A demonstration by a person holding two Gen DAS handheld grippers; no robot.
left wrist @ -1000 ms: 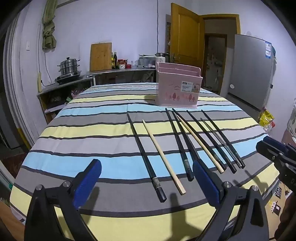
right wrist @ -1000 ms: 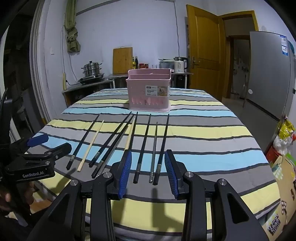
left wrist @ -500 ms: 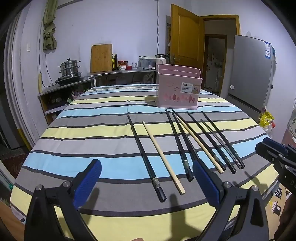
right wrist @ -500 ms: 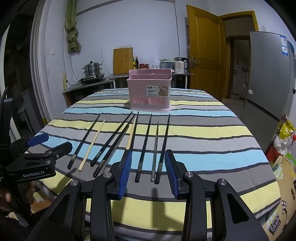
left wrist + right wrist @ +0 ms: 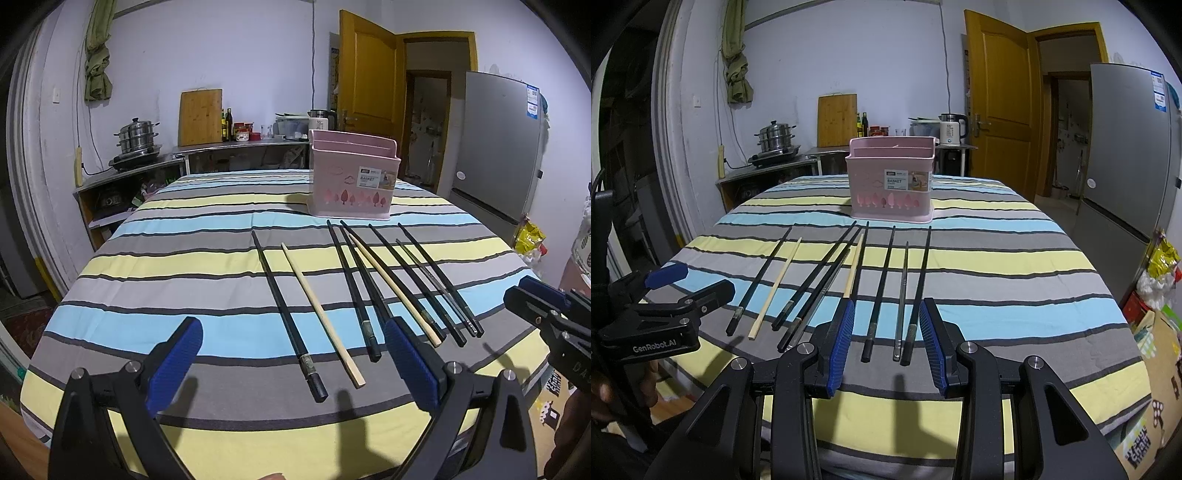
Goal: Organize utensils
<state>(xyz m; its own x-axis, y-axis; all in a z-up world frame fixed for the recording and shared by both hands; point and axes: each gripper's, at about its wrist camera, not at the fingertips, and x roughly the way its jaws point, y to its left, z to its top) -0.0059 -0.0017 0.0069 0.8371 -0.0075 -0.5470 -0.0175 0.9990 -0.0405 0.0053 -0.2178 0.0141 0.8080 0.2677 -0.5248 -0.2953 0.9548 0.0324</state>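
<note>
Several chopsticks lie side by side on the striped tablecloth (image 5: 184,258), mostly black ones (image 5: 286,310) with two pale wooden ones (image 5: 321,314). A pink utensil basket (image 5: 351,181) stands upright beyond their far tips; it also shows in the right wrist view (image 5: 892,184). My left gripper (image 5: 295,354) is wide open and empty, just in front of the near ends of the left chopsticks. My right gripper (image 5: 888,332) is open and empty, its jaws flanking the near ends of three dark chopsticks (image 5: 908,295) on the right.
The table's front edge lies just under both grippers. A counter (image 5: 155,166) with a steamer pot, a cutting board and bottles stands behind the table. A grey fridge (image 5: 498,147) and a yellow door (image 5: 365,81) are at the right. Bags lie on the floor at right (image 5: 1160,273).
Both grippers have shifted very slightly. Neither has opened, shut or touched anything, and the chopsticks lie as before.
</note>
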